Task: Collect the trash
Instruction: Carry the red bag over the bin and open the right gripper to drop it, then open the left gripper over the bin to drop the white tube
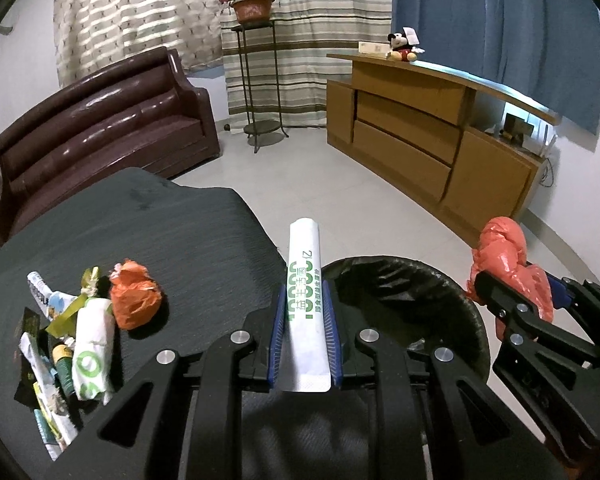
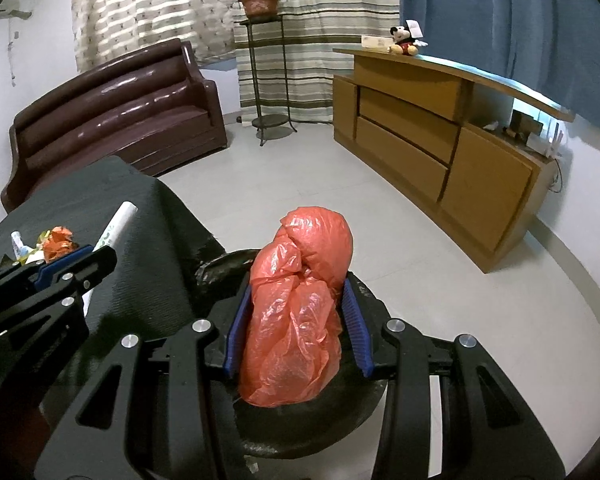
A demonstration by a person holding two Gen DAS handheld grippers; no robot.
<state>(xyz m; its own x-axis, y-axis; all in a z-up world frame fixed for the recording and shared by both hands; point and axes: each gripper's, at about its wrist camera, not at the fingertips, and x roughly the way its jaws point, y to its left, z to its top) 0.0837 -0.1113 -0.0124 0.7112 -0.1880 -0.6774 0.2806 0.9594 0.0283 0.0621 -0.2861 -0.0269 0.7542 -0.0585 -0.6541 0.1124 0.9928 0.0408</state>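
My left gripper (image 1: pixel 305 312) clamps one white packet (image 1: pixel 305 300); my right gripper (image 2: pixel 296 316) squeezes one red plastic bag (image 2: pixel 300 304). Both hang over the one black-lined bin (image 1: pixel 440 280); another orange bag (image 1: pixel 134 300) sits on the table (image 1: pixel 160 232).

Both wrist cameras sit close behind their fingers, angled down and forward. Left view: bin (image 1: pixel 404 280) at 5 o'clock. Right view: directly above it. Shared: sofa (image 2: pixel 116 120) 10 o'clock, cabinet (image 2: pixel 440 136) 2 o'clock.
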